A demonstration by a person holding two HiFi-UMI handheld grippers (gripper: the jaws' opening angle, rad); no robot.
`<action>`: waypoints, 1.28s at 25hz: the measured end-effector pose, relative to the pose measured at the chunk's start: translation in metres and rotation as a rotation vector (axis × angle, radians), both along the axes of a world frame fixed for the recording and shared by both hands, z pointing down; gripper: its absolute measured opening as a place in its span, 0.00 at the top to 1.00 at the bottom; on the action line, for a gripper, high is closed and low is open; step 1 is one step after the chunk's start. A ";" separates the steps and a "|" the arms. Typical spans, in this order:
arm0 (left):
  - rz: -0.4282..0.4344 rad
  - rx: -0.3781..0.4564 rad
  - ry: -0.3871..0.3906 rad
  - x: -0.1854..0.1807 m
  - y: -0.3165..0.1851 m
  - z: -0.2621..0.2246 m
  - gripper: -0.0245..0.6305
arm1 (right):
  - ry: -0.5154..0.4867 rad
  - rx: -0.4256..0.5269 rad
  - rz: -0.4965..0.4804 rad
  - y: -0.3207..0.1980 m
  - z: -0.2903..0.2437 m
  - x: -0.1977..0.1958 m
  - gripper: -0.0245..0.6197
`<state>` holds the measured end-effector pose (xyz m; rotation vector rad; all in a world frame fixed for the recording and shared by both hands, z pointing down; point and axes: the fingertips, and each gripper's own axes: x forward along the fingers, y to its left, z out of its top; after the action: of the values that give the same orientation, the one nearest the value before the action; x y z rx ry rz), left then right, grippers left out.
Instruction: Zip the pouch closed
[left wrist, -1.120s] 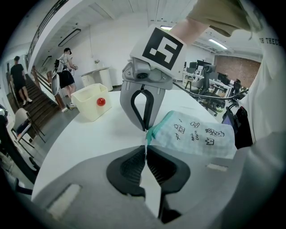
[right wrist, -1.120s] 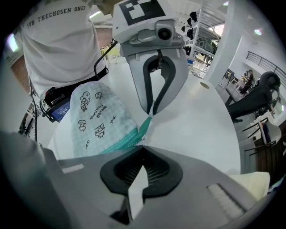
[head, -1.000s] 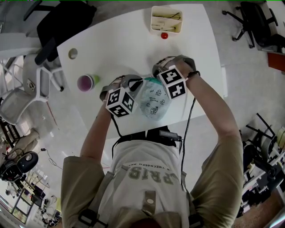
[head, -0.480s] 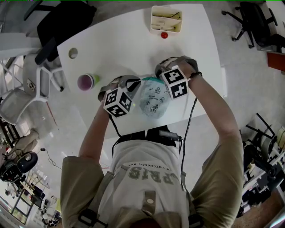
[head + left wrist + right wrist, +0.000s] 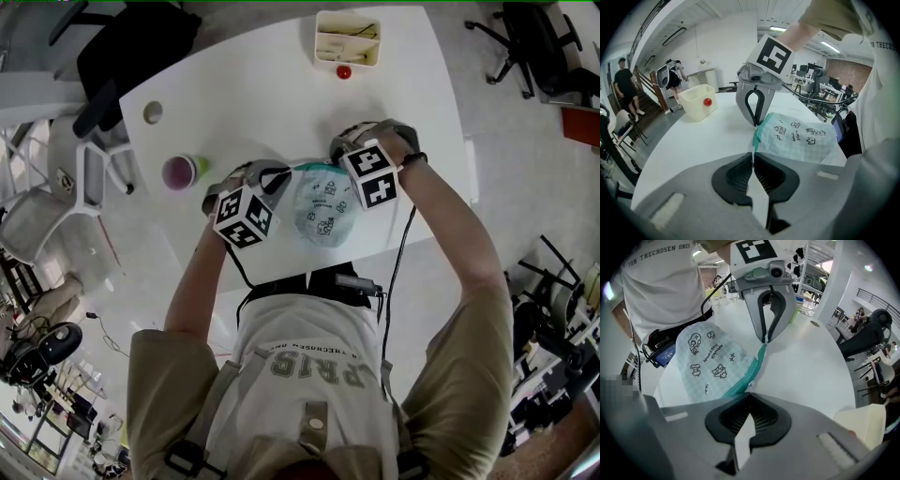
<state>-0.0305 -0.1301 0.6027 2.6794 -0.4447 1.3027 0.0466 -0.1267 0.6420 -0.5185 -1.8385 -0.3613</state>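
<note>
Both tongs are clamped narrow on the pouch [image 5: 323, 208]: left gripper [image 5: 752, 157] pinches one end of its teal zip edge and right gripper [image 5: 749, 393] pinches the other end, with the zip strip stretched between them. Pouch is pale check fabric with doodle prints, at the near side of the white table [image 5: 272, 94], right in front of the person. Purple cup [image 5: 181, 172] sits off to the left; cream bin [image 5: 349, 39] at the far edge has a red ball [image 5: 344, 71] just beside it.
</note>
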 end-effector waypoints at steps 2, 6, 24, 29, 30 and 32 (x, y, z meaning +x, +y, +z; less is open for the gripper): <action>0.001 -0.001 0.000 0.000 0.002 -0.001 0.93 | -0.002 0.000 0.005 0.001 -0.001 0.000 0.96; -0.001 0.000 -0.001 -0.001 0.004 -0.002 0.93 | -0.001 0.001 0.011 0.004 -0.003 0.002 0.96; -0.017 -0.003 0.004 -0.004 0.006 0.000 0.93 | 0.017 0.022 0.008 0.005 -0.002 0.000 0.96; -0.016 -0.003 0.005 -0.003 0.007 -0.001 0.93 | 0.022 0.026 0.005 0.005 -0.003 0.002 0.96; -0.015 -0.003 0.005 -0.003 0.007 -0.001 0.93 | 0.023 0.026 0.005 0.005 -0.003 0.002 0.96; -0.014 -0.004 0.007 -0.002 0.007 -0.001 0.93 | 0.025 0.027 0.005 0.005 -0.003 0.002 0.96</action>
<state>-0.0330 -0.1235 0.6020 2.6721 -0.4592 1.2889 0.0486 -0.1215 0.6393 -0.4981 -1.8084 -0.3741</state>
